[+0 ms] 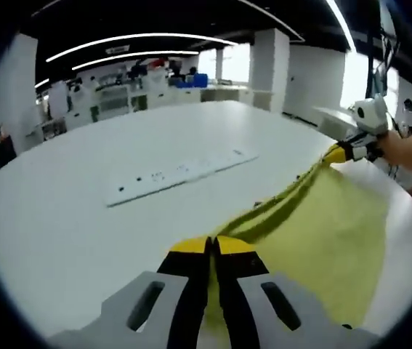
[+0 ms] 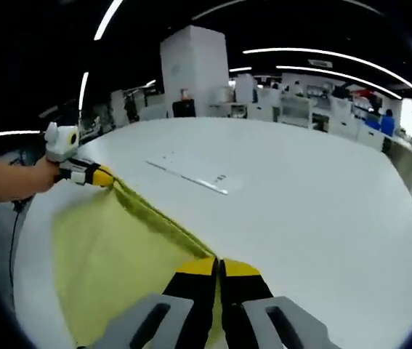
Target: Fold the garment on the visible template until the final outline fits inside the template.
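Your left gripper (image 1: 213,244) is pinched closed on one end of the yellow garment (image 1: 322,240), its yellow-tipped jaws pressed together with the cloth caught between them. Your right gripper (image 2: 219,266) is likewise clamped tight on the opposite end of the same edge. Between the two, that edge runs as a gathered, taut band, and the rest of the garment spreads below it over the near rim of the white counter (image 1: 82,218). In the left gripper view your right gripper appears at the far right, with your hand (image 1: 402,149) behind it. The white template (image 1: 180,174) lies flat further in on the counter, apart from the garment.
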`<state>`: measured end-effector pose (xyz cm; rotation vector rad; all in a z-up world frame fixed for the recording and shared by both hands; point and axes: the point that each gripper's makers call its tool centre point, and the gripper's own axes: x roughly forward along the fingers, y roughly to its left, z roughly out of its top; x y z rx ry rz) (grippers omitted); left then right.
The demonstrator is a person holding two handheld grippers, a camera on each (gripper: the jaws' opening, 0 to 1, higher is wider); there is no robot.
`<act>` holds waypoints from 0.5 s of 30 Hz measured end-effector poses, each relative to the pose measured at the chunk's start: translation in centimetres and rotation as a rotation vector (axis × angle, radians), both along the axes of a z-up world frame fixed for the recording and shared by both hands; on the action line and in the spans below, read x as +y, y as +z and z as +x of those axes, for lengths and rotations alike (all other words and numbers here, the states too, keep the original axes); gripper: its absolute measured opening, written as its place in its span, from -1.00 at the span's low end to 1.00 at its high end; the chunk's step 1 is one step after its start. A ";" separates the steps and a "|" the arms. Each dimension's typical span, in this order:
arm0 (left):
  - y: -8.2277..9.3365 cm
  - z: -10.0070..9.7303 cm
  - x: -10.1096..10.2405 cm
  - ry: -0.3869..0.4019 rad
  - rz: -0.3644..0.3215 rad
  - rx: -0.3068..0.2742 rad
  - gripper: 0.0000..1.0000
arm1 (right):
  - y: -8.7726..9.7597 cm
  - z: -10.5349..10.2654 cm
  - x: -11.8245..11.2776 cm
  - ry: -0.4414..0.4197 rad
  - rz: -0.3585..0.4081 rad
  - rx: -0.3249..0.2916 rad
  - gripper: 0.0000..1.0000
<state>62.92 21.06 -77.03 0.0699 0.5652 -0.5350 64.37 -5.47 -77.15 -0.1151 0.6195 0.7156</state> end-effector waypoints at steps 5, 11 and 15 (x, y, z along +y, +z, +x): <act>-1.0 0.2 -0.2 0.019 0.020 0.037 -1.00 | -1.1 0.5 0.2 -0.031 -0.034 0.032 -1.00; -0.5 0.3 -0.7 0.034 -0.080 0.045 -0.86 | -0.9 0.5 0.3 -0.048 -0.028 0.030 -0.76; 1.1 -0.1 -0.8 0.001 -0.146 0.009 -0.49 | 0.3 -0.1 0.5 -0.026 0.021 0.014 -0.51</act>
